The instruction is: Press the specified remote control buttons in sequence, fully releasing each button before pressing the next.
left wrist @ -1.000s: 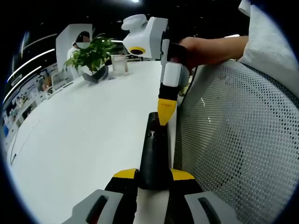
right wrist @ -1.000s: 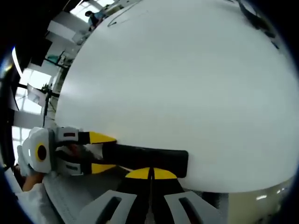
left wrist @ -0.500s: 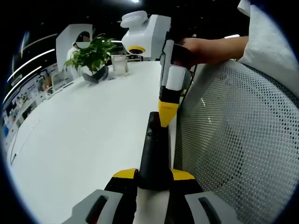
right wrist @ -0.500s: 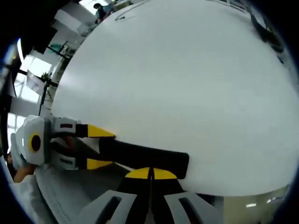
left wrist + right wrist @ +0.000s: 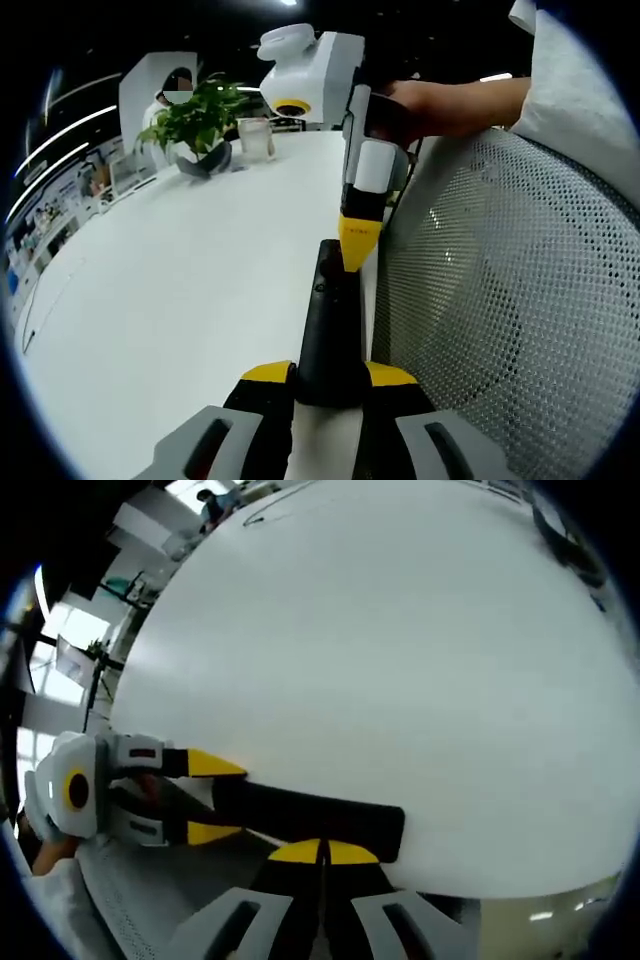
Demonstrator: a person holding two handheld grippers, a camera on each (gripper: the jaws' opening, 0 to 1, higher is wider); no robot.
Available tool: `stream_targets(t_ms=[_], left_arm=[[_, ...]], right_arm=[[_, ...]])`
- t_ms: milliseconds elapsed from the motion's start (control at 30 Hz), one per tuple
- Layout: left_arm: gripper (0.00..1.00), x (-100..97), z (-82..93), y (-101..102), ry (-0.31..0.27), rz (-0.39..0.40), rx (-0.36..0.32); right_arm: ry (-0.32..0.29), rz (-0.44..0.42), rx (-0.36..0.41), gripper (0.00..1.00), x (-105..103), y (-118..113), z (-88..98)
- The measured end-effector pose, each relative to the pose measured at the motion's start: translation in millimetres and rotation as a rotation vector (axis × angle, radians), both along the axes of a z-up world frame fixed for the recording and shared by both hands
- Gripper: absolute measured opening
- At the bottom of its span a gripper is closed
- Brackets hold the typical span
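Note:
A black remote control (image 5: 327, 325) lies lengthwise over the white table's near edge. My left gripper (image 5: 328, 376) is shut on its near end, one yellow jaw on each side. My right gripper (image 5: 355, 243) comes down from above in a hand (image 5: 440, 105), jaws shut, its yellow tip on the remote's far end. In the right gripper view, my right gripper (image 5: 322, 852) has its jaws together against the remote control (image 5: 320, 817). There the left gripper (image 5: 222, 798) clamps the remote's left end.
The white table (image 5: 170, 290) stretches away to the left. A potted plant (image 5: 200, 125) and a glass cup (image 5: 257, 137) stand at its far end. A white mesh chair back (image 5: 500, 300) rises close on the right. Dark objects (image 5: 565, 540) lie at the table's far side.
The right gripper has shifted slightly left and stands a little more upright over the remote's far end. The remote stays held in the left gripper.

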State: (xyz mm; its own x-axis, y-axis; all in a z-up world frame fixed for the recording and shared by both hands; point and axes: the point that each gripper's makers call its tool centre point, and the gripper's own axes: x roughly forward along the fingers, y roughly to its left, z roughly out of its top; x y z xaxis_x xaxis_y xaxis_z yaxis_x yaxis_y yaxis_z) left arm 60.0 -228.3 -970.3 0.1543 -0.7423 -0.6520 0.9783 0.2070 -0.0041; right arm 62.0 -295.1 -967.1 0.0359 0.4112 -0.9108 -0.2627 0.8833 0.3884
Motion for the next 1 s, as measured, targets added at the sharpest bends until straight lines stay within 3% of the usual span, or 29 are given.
stream_targets(t_ms=[267,533,1000], left_arm=[[0.28,1.5,-0.3,1.1,0.006,0.022,0.007],[0.28,1.5,-0.5,2.0,0.007,0.022,0.012],[0.25,0.7,-1.7,2.0,0.009,0.006,0.023]], right_arm=[[0.016,-0.049,0.037,0.00,2.1,0.4,2.4],[-0.073,-0.031,0.026,0.00,12.8,2.0,5.2],[-0.084,0.007,-0.002,0.00,11.9,3.2,1.4]])
